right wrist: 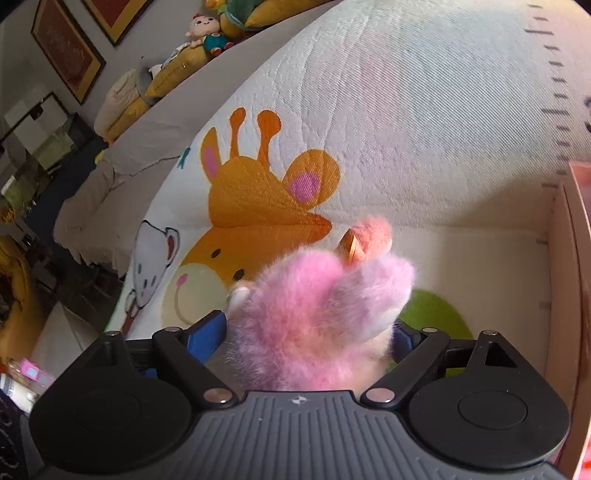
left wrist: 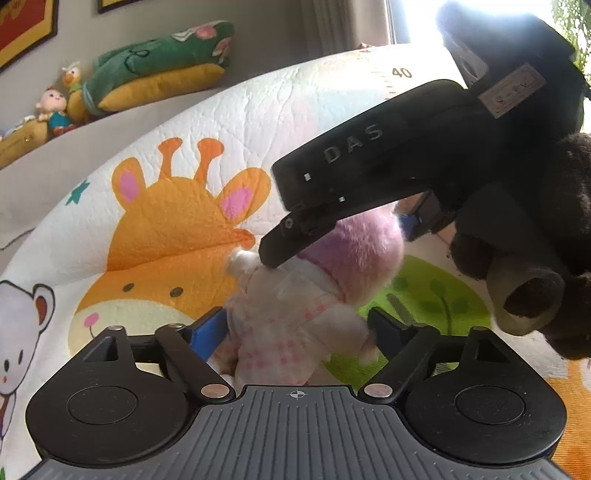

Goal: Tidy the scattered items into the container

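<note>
Right tool (right wrist: pixel 308 332) clamping pink plush toy (right wrist: pixel 317 314), giraffe mat (right wrist: pixel 406 110) beneath

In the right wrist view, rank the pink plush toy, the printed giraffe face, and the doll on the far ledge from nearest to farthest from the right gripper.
1. Pink plush toy: between the right gripper fingers.
2. Giraffe face: printed on the mat just beyond, left of centre.
3. Doll: on the far ledge, upper left.
</note>
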